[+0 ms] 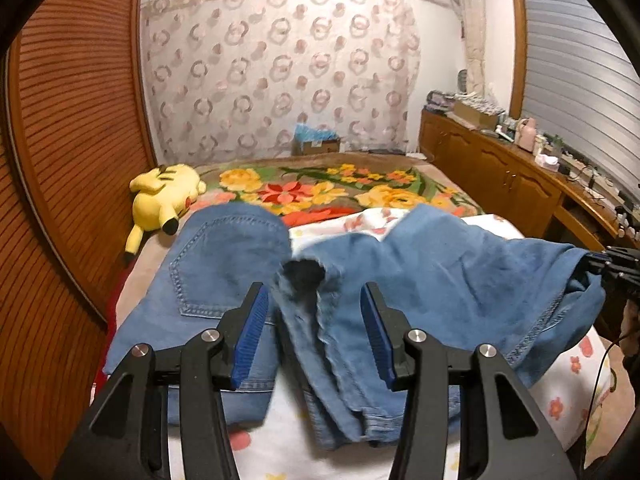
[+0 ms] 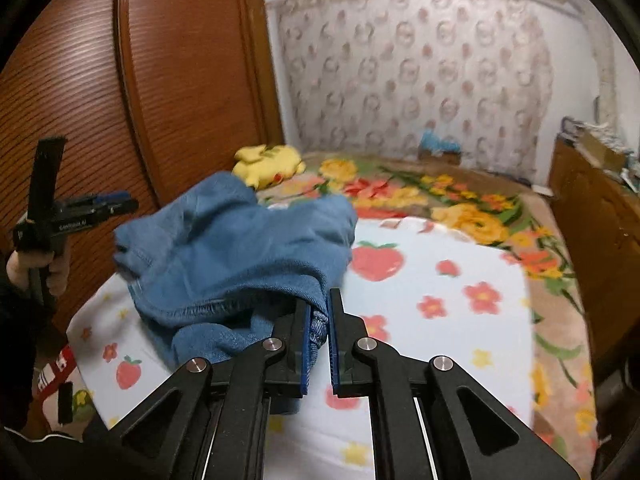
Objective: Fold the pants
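2 ribbed blue pads of the right gripper [image 2: 320,340] pinch the soft denim pants [image 2: 240,248]; the left gripper [image 1: 316,332] gapes.

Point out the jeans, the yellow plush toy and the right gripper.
jeans [image 1: 224,256]: left wrist view, on the back pocket.
yellow plush toy [image 1: 160,196]: left wrist view, on its body.
right gripper [image 2: 320,320]: right wrist view, between the fingertips, pinching denim.

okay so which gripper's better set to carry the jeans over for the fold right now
Right. The right gripper is already shut on a denim edge of the jeans and holds it lifted. The left gripper is open, jeans fabric between its pads but not pinched, so it would need to close first.
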Demonstrator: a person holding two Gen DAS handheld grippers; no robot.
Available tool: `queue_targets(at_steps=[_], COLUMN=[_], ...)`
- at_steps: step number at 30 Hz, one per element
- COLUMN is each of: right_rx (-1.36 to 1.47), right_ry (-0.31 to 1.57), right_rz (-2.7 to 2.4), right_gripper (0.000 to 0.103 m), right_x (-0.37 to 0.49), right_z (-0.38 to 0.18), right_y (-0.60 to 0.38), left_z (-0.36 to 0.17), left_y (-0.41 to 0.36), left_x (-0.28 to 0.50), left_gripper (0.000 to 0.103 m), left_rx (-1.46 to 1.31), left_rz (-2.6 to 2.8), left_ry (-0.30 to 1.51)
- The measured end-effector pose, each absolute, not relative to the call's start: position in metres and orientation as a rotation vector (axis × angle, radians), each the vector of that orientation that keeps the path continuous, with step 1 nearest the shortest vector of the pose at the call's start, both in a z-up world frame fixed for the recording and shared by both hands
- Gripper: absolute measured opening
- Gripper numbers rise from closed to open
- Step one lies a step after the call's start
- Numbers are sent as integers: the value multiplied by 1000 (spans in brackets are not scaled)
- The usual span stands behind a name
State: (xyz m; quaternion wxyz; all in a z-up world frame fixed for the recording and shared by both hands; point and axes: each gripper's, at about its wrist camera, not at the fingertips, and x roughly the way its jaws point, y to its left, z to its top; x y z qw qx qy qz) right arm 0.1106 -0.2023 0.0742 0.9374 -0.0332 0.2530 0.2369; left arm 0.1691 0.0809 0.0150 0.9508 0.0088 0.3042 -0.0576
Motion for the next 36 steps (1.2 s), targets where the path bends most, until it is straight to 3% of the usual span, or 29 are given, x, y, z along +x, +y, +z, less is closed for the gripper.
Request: queue_targets(at_steps=[13,16,19,24,27,36], right_rx=[-30,-5,2,-7,-22,-89], right_ry=[650,633,606,586,589,660], right_rz=[378,376,382,392,422,495], right_gripper=[7,13,27,40,42,45], right_x=[62,65,58,84,119,235], right_z=[19,31,42,46,43,32], right_y=[-277,-277,-276,-264,-249,-213], left_z=[-8,-18,-23,-27,-29,-39], left_y=[22,13,8,13,16,20], left_x=[165,173,182,200,211,247], left_gripper=[49,49,49,52,63,64], left_rx=[54,65,73,63,59,43], left_rz=[-236,-244,-242,-246,-238,-239], left_ry=[658,682,694,703,703,723])
